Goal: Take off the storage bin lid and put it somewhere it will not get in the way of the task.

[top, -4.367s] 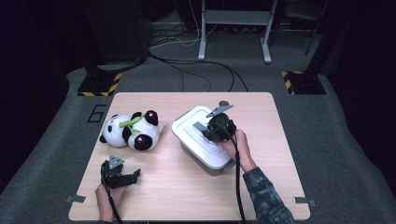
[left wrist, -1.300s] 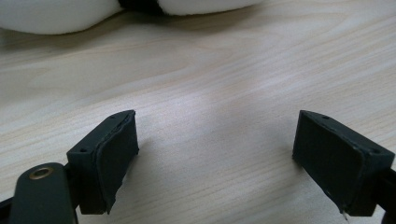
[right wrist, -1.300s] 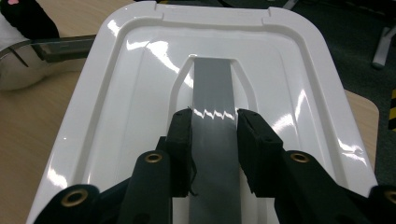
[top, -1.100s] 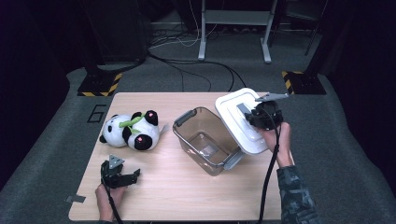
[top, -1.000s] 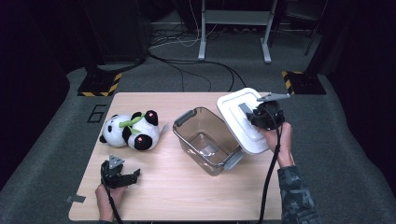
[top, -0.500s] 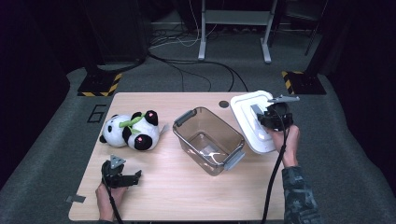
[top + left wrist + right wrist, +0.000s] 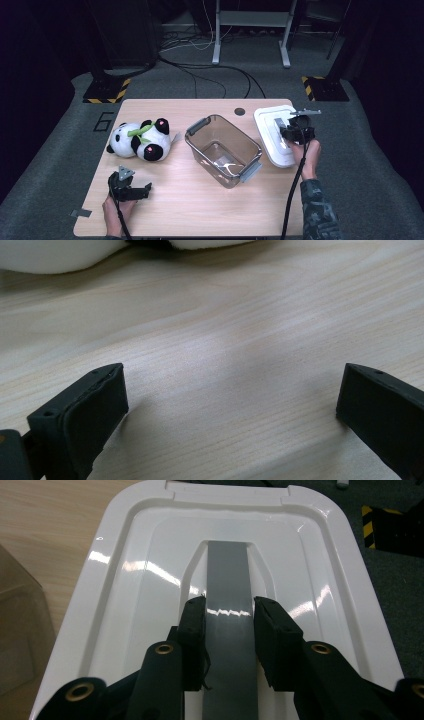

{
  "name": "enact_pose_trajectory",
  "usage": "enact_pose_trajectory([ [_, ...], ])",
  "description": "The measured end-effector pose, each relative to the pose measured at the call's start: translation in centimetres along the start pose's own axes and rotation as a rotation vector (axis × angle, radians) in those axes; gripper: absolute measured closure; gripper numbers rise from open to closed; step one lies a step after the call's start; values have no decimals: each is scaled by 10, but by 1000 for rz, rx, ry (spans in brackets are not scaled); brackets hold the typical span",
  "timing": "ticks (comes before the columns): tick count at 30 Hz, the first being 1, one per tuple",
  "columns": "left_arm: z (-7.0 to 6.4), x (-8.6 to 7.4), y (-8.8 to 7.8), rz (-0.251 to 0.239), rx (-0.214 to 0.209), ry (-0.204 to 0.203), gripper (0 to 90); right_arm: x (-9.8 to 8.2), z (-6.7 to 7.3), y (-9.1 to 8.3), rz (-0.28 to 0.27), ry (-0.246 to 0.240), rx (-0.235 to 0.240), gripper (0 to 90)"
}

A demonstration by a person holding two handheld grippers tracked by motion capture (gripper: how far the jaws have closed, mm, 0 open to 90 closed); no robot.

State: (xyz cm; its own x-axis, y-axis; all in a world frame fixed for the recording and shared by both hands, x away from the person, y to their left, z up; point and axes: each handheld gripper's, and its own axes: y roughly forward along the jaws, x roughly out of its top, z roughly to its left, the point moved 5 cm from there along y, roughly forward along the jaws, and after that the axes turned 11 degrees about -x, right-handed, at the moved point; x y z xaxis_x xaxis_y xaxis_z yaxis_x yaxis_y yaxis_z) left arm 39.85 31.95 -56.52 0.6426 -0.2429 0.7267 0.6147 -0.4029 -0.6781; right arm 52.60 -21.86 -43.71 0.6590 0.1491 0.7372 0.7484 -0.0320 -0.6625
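Observation:
A white lid [image 7: 272, 132] lies low over the table's right edge. My right gripper [image 7: 291, 133] is shut on its grey handle strip [image 7: 227, 565]; the right gripper view has the right gripper [image 7: 229, 611] pinching the strip from both sides on the lid [image 7: 135, 580]. An uncovered clear container [image 7: 223, 150] with grey latches stands mid-table. A plush panda [image 7: 140, 141] lies at the left. Near the front left, my left gripper [image 7: 144, 190] rests on the table [image 7: 200, 210]. The left gripper [image 7: 230, 395] has just been opening its jaws and stands wide open over bare wood.
The panda's white fur [image 7: 50, 255] is just beyond the left jaws. The container's wall [image 7: 20, 630] stands close beside the lid. A dark round hole [image 7: 240, 111] marks the table's far edge. Cables and stand legs lie on the grey floor behind.
The right gripper has carried the lid off the container, to the right and down toward the table's right edge. The left hand has stayed in place.

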Motion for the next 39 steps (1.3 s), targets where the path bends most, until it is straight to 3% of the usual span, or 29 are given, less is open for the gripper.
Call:
enact_pose_trajectory([
  [3, 0, 0, 0, 0, 0, 0, 0, -10, -1, 16, 22, 26, -13, 663],
  [12, 0, 0, 0, 0, -2, 0, 0, -26, 0, 41, 64, 74, -25, 663],
  [22, 0, 0, 0, 0, -4, -1, 0, -37, 3, 57, 107, 118, -62, 663],
  [28, 0, 0, 0, 2, -4, -1, 0, -40, 4, 67, 110, 151, -72, 663],
  [29, 0, 0, 0, 0, -5, -2, 0, -40, 4, 69, 105, 179, -74, 663],
  [34, 0, 0, 0, 2, -6, -2, 1, -42, 2, 75, 117, 216, -91, 663],
  [39, 0, 0, 0, 1, -6, -3, 1, -44, 3, 81, 126, 227, -108, 663],
])
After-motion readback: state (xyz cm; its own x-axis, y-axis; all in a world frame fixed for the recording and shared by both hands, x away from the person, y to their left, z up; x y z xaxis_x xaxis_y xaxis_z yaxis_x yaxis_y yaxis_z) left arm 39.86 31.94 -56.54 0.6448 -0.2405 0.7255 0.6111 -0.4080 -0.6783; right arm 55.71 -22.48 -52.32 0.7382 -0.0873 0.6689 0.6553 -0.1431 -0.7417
